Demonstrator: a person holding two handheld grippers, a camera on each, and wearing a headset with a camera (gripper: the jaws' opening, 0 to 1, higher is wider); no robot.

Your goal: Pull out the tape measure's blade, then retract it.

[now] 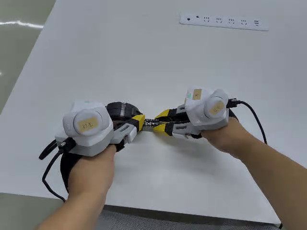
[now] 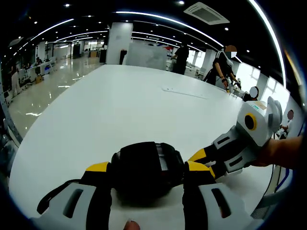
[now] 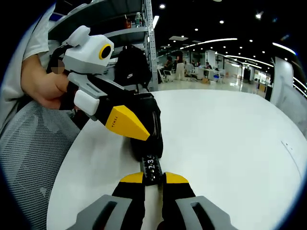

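A black tape measure (image 2: 146, 167) sits between the yellow-tipped jaws of my left gripper (image 2: 146, 167), which is shut on its case. In the head view the case (image 1: 122, 112) lies by the left gripper (image 1: 132, 123) on the white table (image 1: 144, 52). A short stretch of blade (image 3: 152, 167) with printed numbers runs out of the case (image 3: 148, 129). My right gripper (image 3: 153, 181) is shut on the blade's end. In the head view the blade (image 1: 149, 123) spans the small gap between the left gripper and the right gripper (image 1: 162, 123).
A white power strip (image 1: 224, 21) lies at the far side of the table. The table's near edge (image 1: 168, 211) runs just below my hands. Cables (image 1: 50, 167) trail from both grippers. People stand beyond the table (image 2: 223, 64).
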